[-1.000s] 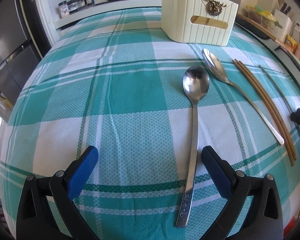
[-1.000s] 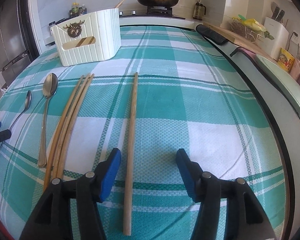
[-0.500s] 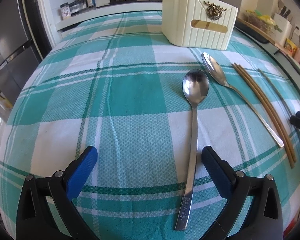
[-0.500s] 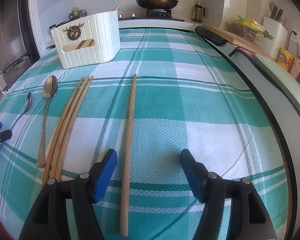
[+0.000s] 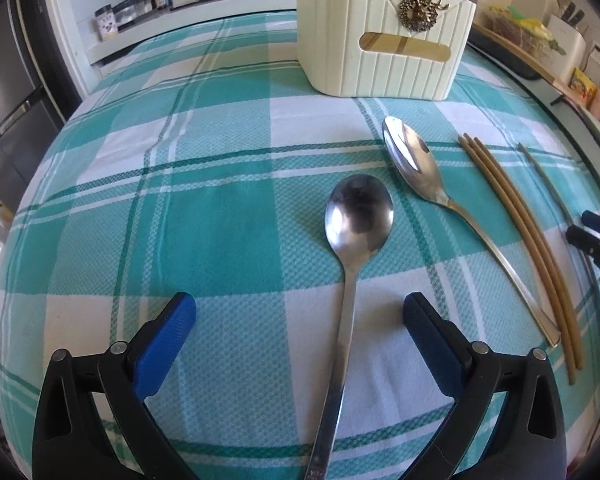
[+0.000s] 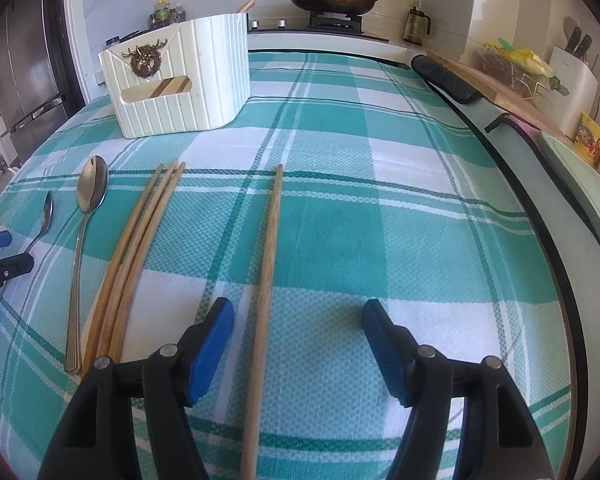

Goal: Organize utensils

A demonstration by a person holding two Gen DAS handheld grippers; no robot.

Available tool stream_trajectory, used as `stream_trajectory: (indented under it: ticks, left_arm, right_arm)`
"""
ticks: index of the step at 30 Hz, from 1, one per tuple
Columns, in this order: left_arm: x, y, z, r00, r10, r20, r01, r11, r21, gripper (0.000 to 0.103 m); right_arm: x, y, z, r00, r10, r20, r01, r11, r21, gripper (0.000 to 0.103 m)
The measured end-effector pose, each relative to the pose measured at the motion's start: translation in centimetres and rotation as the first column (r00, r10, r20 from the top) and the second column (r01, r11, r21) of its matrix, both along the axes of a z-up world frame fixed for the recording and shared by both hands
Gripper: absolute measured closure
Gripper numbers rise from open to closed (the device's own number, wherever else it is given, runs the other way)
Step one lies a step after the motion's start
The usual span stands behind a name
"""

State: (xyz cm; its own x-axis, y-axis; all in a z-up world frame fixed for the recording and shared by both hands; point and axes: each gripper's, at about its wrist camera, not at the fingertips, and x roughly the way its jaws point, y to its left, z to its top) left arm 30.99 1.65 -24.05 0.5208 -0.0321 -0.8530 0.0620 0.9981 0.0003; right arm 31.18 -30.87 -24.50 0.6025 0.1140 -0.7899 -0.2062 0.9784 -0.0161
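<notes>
**Both tools hovering over the cutlery, nothing picked up**

So the desk point(image 6: 420, 208) has a teal plaid cloth on it, and the utensils are laid out in a row; a round-bowled steel spoon point(image 5: 354, 248) farthest left, then a longer spoon point(image 5: 416, 168) angled beside it, then a bundle of three wooden chopsticks point(image 5: 516, 224) touching each other, then a single chopstick point(image 6: 270, 264) lying apart on its own.

The left tool point(image 5: 300, 320) is spread wide with the round spoon's handle running between its blue pads, nearer the right one; pads aren't touching it. The right tool point(image 6: 298, 320) has just been opening up; the single chopstick sits between the pads, close to the left one, but not gripped.

The cream ribbed utensil holder point(image 6: 188, 92) with a brass deer badge stands at the far side of the cloth, well apart from everything; one wooden stick pokes out of it.
</notes>
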Motion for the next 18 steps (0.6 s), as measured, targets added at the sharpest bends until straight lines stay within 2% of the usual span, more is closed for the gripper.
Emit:
stream_trajectory:
  ticks: [3,8,11,14,16,18]
  left_arm:
    - [1.2,-0.7,0.0,1.0,-0.03,-0.005,0.03,1.0,0.002,0.0]
    - [2.6,-0.6,0.1,0.994,-0.091,-0.058,0.091,0.996,-0.009,0.001]
    - [2.7,-0.7,0.1,0.993,-0.101,-0.056,0.101,0.995,-0.001,0.001]
    - [2.8,-1.4,0.5,0.992,-0.121,-0.022,0.121,0.993,-0.002,0.016]
    - [2.9,-1.9,0.8,0.991,-0.136,-0.01,0.136,0.991,-0.006,0.035]
    - [3.1,-2.3,1.0,0.99,-0.14,0.001,0.14,0.99,-0.007,0.048]
  right_arm:
    - [1.4,0.2,0.1,0.999,0.041,-0.021,-0.041,0.999,-0.001,0.034]
    - [3.4,0.7,0.3,0.993,0.098,-0.061,-0.1,0.995,-0.018,0.034]
    - [3.9,1.0,0.4,0.991,0.111,-0.081,-0.114,0.993,-0.028,0.036]
    - [4.3,1.0,0.5,0.99,0.107,-0.093,-0.109,0.994,-0.024,0.036]
    - [4.6,1.0,0.5,0.99,0.101,-0.102,-0.104,0.994,-0.021,0.037]
    - [5.2,1.2,0.6,0.988,0.103,-0.112,-0.106,0.994,-0.017,0.042]
